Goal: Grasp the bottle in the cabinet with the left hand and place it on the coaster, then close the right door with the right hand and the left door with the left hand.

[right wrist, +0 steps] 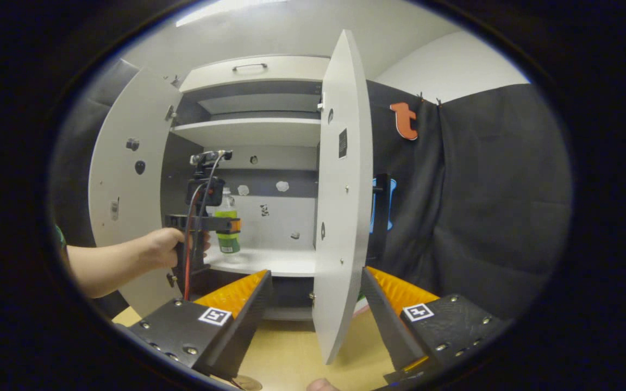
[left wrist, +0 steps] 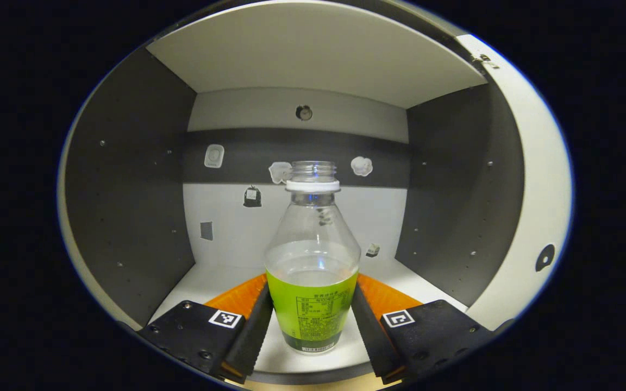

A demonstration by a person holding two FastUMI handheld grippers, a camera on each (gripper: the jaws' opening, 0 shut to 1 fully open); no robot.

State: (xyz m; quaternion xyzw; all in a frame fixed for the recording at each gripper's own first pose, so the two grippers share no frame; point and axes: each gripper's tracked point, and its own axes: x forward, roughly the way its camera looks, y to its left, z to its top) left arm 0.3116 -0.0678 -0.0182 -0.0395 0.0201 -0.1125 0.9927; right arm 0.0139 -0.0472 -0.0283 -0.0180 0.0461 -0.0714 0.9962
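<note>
A clear, capless bottle with a green label and some liquid stands upright on the cabinet's lower shelf. My left gripper is around its labelled lower half, both fingers pressed against its sides. In the right gripper view, the same bottle sits in the left gripper, which a hand holds inside the cabinet. My right gripper is open and holds nothing. It hangs in front of the cabinet, and the edge of the open right door stands beyond its fingers.
Both doors stand wide open, the left door beside the person's forearm. An upper shelf is above the bottle, and dark side walls flank it. A wooden tabletop lies below the cabinet. Black cloth covers the wall to the right.
</note>
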